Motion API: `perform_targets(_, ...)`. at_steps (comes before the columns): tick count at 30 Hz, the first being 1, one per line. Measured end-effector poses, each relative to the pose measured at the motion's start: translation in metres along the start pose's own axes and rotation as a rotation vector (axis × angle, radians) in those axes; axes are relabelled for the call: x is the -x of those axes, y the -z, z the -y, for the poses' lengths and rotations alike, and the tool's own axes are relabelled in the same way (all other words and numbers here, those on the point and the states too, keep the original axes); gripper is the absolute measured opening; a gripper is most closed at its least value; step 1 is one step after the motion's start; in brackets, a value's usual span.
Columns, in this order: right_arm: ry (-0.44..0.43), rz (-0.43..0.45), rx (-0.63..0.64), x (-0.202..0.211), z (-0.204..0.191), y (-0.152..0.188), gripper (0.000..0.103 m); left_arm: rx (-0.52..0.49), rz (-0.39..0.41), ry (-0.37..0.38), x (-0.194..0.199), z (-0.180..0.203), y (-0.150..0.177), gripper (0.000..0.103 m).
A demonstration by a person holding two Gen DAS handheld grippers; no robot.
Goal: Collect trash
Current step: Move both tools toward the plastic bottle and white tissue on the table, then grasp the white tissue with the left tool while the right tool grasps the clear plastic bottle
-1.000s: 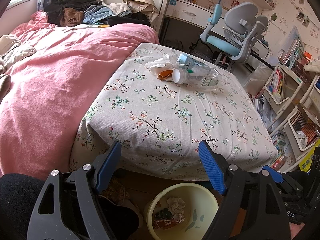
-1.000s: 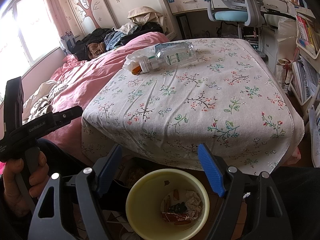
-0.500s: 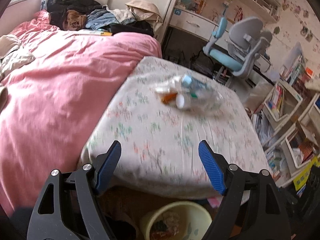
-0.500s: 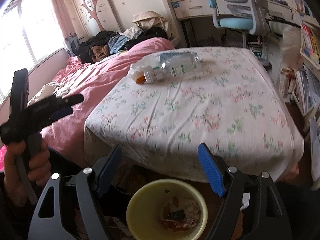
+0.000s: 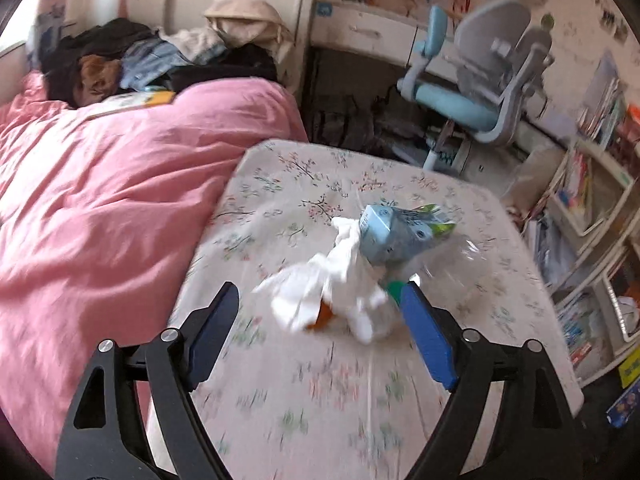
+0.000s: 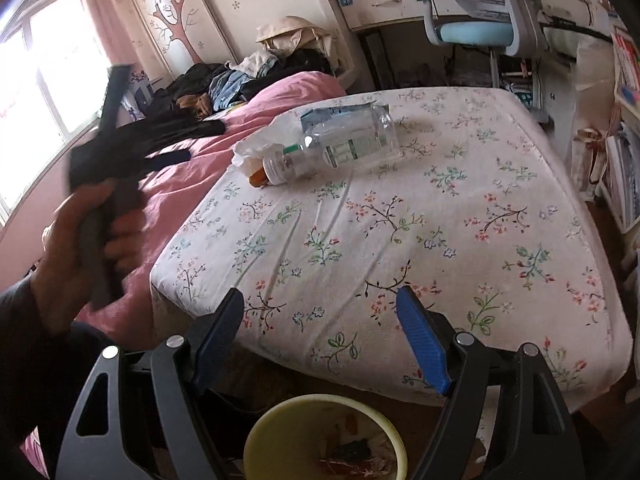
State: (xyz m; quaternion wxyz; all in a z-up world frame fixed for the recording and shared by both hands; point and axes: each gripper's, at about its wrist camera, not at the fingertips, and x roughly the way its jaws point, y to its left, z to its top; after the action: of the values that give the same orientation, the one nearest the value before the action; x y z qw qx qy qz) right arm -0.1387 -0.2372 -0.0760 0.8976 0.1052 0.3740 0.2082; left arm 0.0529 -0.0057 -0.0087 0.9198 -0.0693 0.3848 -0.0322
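Note:
A small heap of trash lies on the floral-cloth table (image 6: 400, 240): a crumpled white tissue (image 5: 332, 292), an orange scrap (image 5: 322, 316), a blue carton (image 5: 394, 232) and a clear plastic bottle (image 5: 460, 268). My left gripper (image 5: 318, 296) hovers close over the heap. Its jaws are opening, with the tissue in the gap between them and the pads off it. From the right wrist view the bottle (image 6: 340, 148) and tissue (image 6: 256, 146) sit at the table's far left, with the left gripper (image 6: 200, 140) blurred beside them. My right gripper (image 6: 320, 300) is open and holds nothing, above the yellow bin (image 6: 256, 436).
A bed with a pink duvet (image 5: 100, 208) borders the table's left side, with piled clothes (image 5: 160, 56) at its head. A blue-grey desk chair (image 5: 480, 92) and a desk stand behind. Shelves of books (image 5: 592, 208) line the right. The bin holds several scraps.
My left gripper has swept forward over the table up to the trash heap, and the bin has dropped out of its view. My right gripper has edged forward a little.

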Motion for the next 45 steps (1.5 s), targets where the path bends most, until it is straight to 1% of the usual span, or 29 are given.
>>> perform_targets(1,-0.002,0.001,-0.001,0.000,0.000,0.000,0.075,-0.014,-0.025,-0.012,-0.019,0.005,-0.007,0.080)
perform_targets(3,-0.007,0.002,-0.009,-0.001,0.002,-0.002,0.075,-0.043,-0.051,-0.032,-0.040,0.010,-0.014,0.080)
perform_targets(4,-0.009,0.001,-0.014,-0.001,0.003,-0.002,0.075,-0.061,-0.071,-0.037,-0.055,0.013,-0.017,0.072)
perform_targets(5,-0.010,-0.003,-0.021,-0.002,0.005,-0.003,0.075,-0.063,-0.084,-0.032,-0.063,0.013,-0.020,0.048)
perform_targets(6,-0.012,-0.006,-0.025,-0.002,0.006,-0.003,0.075,-0.059,-0.102,-0.022,-0.070,0.012,-0.022,0.033)
perform_targets(7,-0.013,-0.009,-0.028,-0.003,0.007,-0.004,0.075,-0.041,-0.123,-0.002,-0.077,0.007,-0.024,0.011)
perform_targets(8,-0.015,-0.012,-0.030,-0.003,0.007,-0.005,0.075,-0.018,-0.120,0.009,-0.077,0.001,-0.027,0.006)
perform_targets(11,-0.019,-0.010,-0.019,-0.004,0.005,-0.008,0.075,0.042,-0.056,0.028,-0.060,-0.017,-0.036,0.004)
perform_targets(13,-0.021,-0.013,-0.004,-0.005,0.003,-0.011,0.075,0.102,-0.014,0.061,-0.039,-0.033,-0.042,0.004)
perform_targets(16,-0.018,-0.017,0.053,-0.008,-0.005,-0.021,0.075,0.176,0.019,0.103,-0.015,-0.053,-0.045,0.004)
perform_targets(18,-0.008,-0.024,0.143,-0.013,-0.014,-0.038,0.075,0.212,0.031,0.128,0.001,-0.064,-0.043,0.004)
perform_targets(19,-0.004,-0.031,0.197,-0.016,-0.019,-0.047,0.079,0.235,0.041,0.137,0.011,-0.070,-0.040,0.004)
perform_targets(20,0.012,-0.033,0.310,-0.022,-0.029,-0.065,0.083,0.249,0.049,0.140,0.018,-0.074,-0.037,0.004)
perform_targets(22,0.036,-0.022,0.442,-0.031,-0.039,-0.083,0.087,0.275,0.061,0.157,0.031,-0.081,-0.030,0.004)
perform_targets(23,0.042,-0.027,0.525,-0.041,-0.045,-0.097,0.087,0.282,0.067,0.158,0.036,-0.083,-0.027,0.004)
perform_targets(25,0.047,-0.066,0.622,-0.062,-0.052,-0.117,0.087,0.285,0.072,0.158,0.039,-0.087,-0.025,0.004)
perform_targets(26,0.055,-0.099,0.684,-0.079,-0.056,-0.131,0.087,0.286,0.072,0.157,0.039,-0.088,-0.025,0.004)
perform_targets(28,0.056,-0.132,0.758,-0.098,-0.062,-0.142,0.087,0.299,0.065,0.161,0.038,-0.091,-0.025,0.004)
perform_targets(29,0.063,-0.164,0.818,-0.114,-0.066,-0.149,0.087,0.302,0.064,0.164,0.038,-0.092,-0.025,0.004)
perform_targets(31,0.058,-0.210,0.860,-0.130,-0.068,-0.154,0.087,0.297,0.069,0.164,0.039,-0.092,-0.027,0.004)
perform_targets(32,0.051,-0.255,0.880,-0.146,-0.068,-0.158,0.087,0.291,0.072,0.162,0.039,-0.091,-0.029,0.004)
perform_targets(35,0.031,-0.351,0.895,-0.173,-0.065,-0.161,0.087,0.277,0.074,0.163,0.040,-0.090,-0.031,0.004)
perform_targets(36,0.042,-0.385,0.909,-0.183,-0.063,-0.160,0.087,0.274,0.075,0.162,0.040,-0.090,-0.032,0.004)
perform_targets(40,0.044,-0.511,0.902,-0.198,-0.059,-0.155,0.086,0.281,0.072,0.171,0.040,-0.093,-0.034,0.004)
perform_targets(41,0.022,-0.576,0.881,-0.196,-0.057,-0.151,0.081,0.281,0.070,0.171,0.040,-0.094,-0.034,0.004)
perform_targets(42,0.017,-0.605,0.871,-0.194,-0.055,-0.148,0.077,0.280,0.069,0.171,0.040,-0.094,-0.035,0.004)
perform_targets(44,0.015,-0.656,0.832,-0.188,-0.049,-0.141,0.061,0.278,0.065,0.173,0.040,-0.094,-0.035,0.004)
perform_targets(45,0.018,-0.665,0.807,-0.183,-0.045,-0.136,0.058,0.279,0.064,0.173,0.040,-0.093,-0.035,0.004)
